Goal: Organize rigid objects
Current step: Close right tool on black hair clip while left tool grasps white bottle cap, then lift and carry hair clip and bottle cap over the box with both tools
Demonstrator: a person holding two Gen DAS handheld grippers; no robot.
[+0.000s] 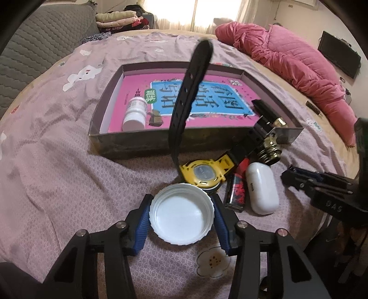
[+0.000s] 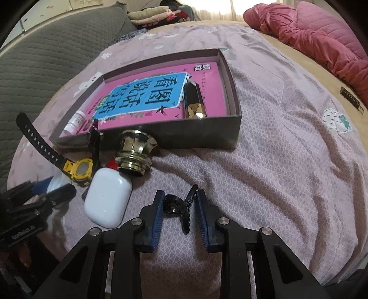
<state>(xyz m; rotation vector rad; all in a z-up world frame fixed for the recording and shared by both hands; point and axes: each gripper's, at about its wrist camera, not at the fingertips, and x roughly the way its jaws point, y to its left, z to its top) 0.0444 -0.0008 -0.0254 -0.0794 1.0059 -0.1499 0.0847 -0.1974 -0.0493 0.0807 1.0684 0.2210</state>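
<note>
My left gripper is shut on a white plastic lid, held by its rim just above the bedsheet. Beyond it lie a yellow watch with a black strap, a black-and-red lighter, a white earbud case and a gold knob. My right gripper is closed around a small black clip on the sheet. The open box holds a pink book, a white bottle and a black-gold tube.
Everything lies on a wrinkled lilac bedsheet. A pink quilt is bunched at the far right. A grey quilted cover lies on the left. Folded clothes sit at the back.
</note>
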